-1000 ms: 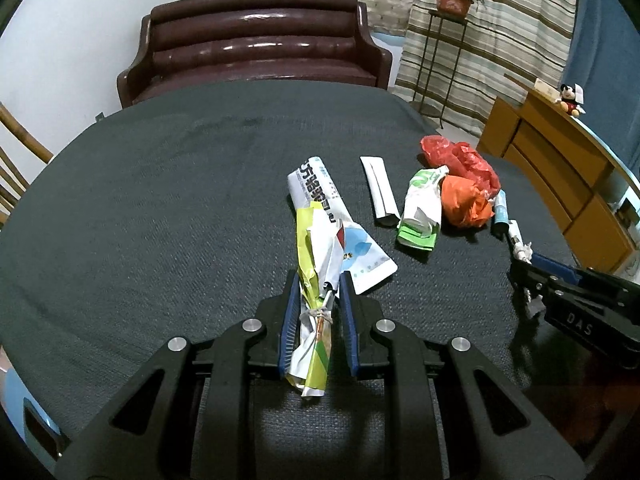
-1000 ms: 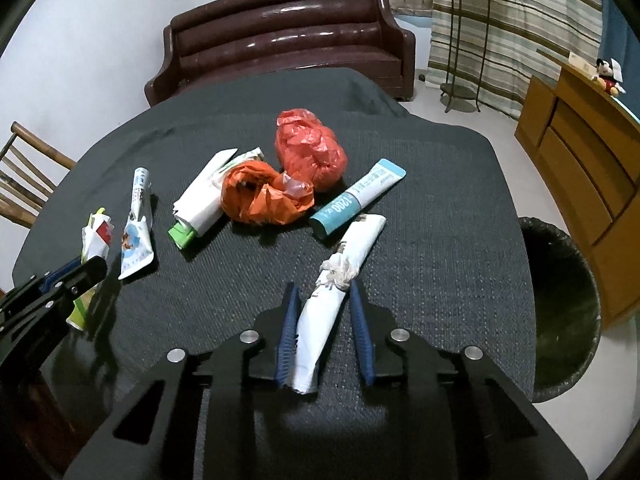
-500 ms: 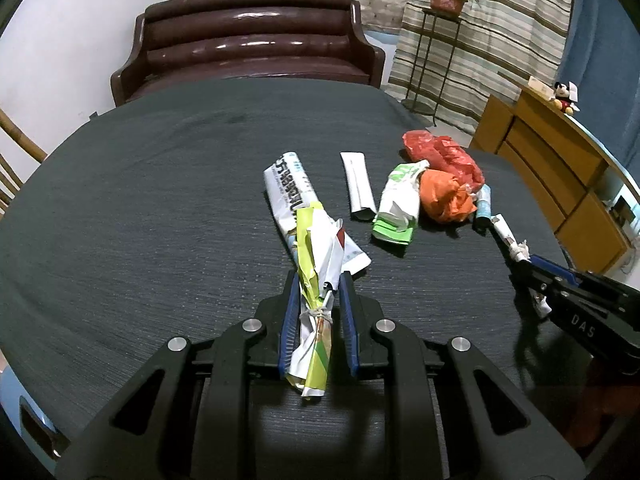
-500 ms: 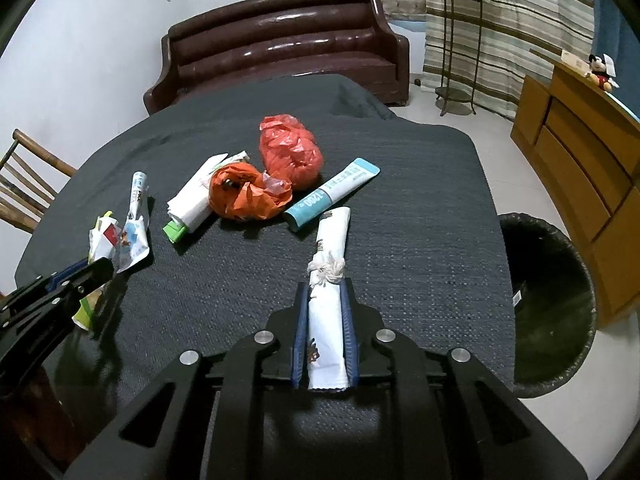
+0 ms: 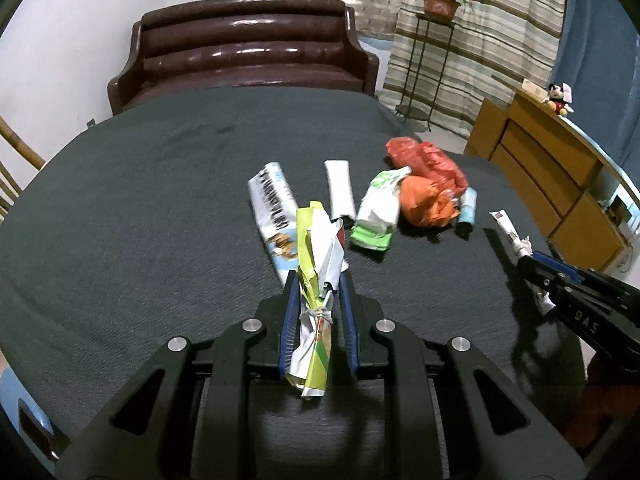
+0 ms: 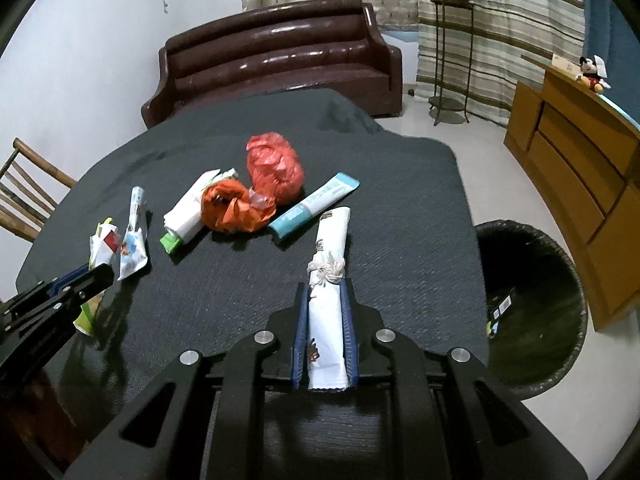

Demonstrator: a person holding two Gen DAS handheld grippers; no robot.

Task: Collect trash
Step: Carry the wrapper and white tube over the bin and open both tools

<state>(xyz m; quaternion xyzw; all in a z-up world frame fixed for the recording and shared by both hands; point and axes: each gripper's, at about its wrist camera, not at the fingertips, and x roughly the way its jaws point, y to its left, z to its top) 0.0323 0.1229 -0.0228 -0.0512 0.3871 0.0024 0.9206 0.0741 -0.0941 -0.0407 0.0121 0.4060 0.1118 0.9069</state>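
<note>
Matt woven tablecloth [image 5: 140, 208]; glossy leather sofa [image 5: 244, 56].

Dim indoor light, fisheye-warped edges, dark vignette

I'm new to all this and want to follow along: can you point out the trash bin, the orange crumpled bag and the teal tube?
trash bin [image 6: 576, 276], right wrist view, on its rim.
orange crumpled bag [image 6: 232, 210], right wrist view, on its crumpled middle.
teal tube [image 6: 316, 206], right wrist view, mid-length on its body.
</note>
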